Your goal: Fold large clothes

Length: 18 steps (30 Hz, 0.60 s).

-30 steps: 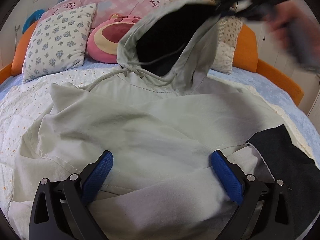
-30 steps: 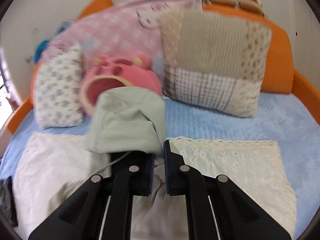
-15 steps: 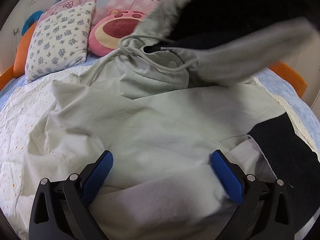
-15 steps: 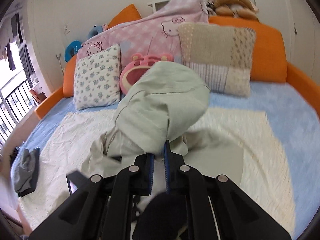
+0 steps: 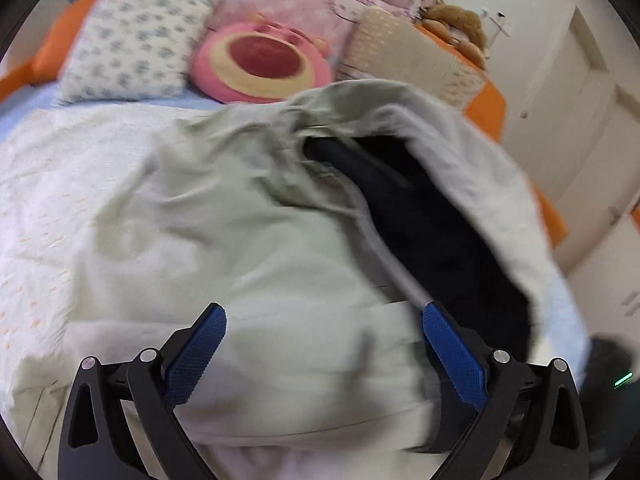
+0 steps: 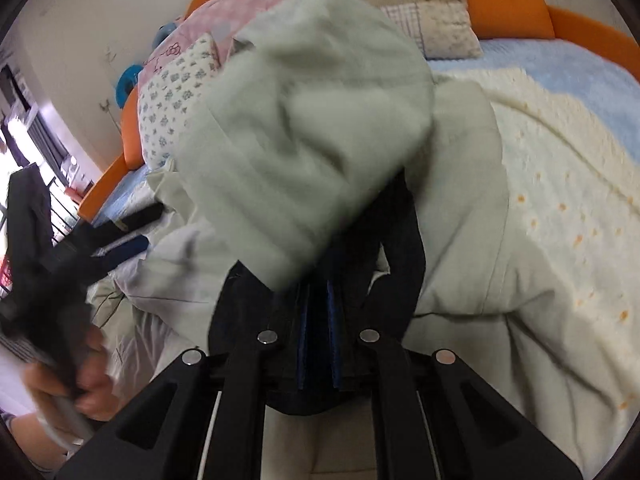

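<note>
The right gripper (image 6: 318, 308) is clamping the hoodie (image 5: 248, 240) hood over its body; the left gripper (image 5: 324, 354) is gaping apart; final folds remaining.

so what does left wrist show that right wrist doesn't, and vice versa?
Only left wrist: the left gripper with jaws wide open over the pale green hoodie's body, the pink plush cushion, the teddy bear, a white door.

Only right wrist: the right gripper shut on the hoodie's hood, the person's left hand, a window with railing.

Both: the hoodie, the cream blanket, the floral pillow, the orange bed frame.
</note>
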Each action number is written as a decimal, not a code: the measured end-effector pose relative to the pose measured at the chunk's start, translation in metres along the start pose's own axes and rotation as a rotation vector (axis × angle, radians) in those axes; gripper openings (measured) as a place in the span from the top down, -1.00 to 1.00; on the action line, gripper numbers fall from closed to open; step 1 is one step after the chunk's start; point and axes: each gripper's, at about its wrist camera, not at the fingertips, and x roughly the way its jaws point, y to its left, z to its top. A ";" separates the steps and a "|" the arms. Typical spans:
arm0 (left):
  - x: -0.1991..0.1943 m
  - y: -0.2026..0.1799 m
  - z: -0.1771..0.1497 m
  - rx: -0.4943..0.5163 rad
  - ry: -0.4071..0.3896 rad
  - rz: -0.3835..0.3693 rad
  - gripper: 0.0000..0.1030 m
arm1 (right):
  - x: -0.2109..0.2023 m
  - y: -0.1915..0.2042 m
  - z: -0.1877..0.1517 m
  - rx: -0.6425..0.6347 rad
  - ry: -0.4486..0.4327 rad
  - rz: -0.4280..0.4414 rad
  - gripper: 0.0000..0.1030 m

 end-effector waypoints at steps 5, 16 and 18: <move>0.022 -0.042 0.033 0.080 0.051 -0.080 -0.94 | 0.003 -0.002 -0.004 0.009 -0.026 0.000 0.82; 0.059 -0.082 0.061 0.037 0.075 -0.050 -0.94 | 0.006 -0.001 -0.007 -0.015 -0.031 -0.011 0.82; 0.053 -0.073 0.063 -0.038 0.055 -0.118 -0.94 | 0.007 -0.001 -0.007 -0.017 -0.032 -0.011 0.82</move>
